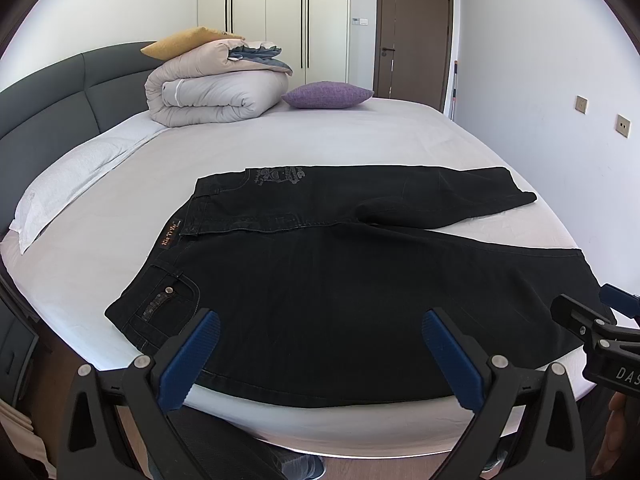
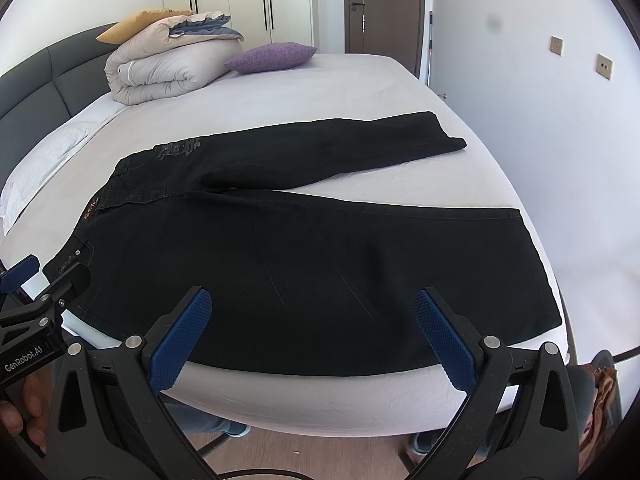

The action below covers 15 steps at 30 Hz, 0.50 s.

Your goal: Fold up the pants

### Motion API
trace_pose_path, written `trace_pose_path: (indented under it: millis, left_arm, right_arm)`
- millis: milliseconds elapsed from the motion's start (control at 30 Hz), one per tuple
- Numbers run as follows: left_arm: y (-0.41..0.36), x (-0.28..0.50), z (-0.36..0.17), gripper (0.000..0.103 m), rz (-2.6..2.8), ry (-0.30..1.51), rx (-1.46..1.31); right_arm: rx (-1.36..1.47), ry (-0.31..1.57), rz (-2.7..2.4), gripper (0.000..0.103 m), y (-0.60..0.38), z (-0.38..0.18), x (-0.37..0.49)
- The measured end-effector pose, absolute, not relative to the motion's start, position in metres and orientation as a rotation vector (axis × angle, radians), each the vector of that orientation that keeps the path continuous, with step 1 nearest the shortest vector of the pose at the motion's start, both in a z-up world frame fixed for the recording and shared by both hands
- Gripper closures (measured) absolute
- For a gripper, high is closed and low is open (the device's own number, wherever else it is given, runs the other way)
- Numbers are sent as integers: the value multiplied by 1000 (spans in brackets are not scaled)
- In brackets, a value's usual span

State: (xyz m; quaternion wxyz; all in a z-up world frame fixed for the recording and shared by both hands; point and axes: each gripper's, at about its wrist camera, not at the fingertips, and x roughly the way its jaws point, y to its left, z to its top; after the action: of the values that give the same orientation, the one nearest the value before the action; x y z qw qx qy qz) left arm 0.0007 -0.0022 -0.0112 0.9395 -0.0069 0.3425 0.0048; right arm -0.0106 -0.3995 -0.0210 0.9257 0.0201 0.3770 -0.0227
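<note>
L gripper: left gripper w/ blue ribbed pads spread wide, nothing held; hangs above near leg by the waist end, prob. lining up a grab.
R gripper: right gripper also wide apart, empty; sits toward the hem end, so the two split the leg's length.
Pants: black denim pants flat on white-sheeted bed, legs splayed in a V, waistband left; not yet folded.
Far end: rolled beige duvet, purple cushion, well apart from pants; work area free.
</note>
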Motion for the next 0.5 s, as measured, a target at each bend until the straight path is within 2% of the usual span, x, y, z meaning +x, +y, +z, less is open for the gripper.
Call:
trace_pose_path:
  millis: [500]
  left_arm:
    - [-16,-2,-22,0,4,708,-23]
  right_arm:
    - [42,775,-46,0,-400,-21,-11]
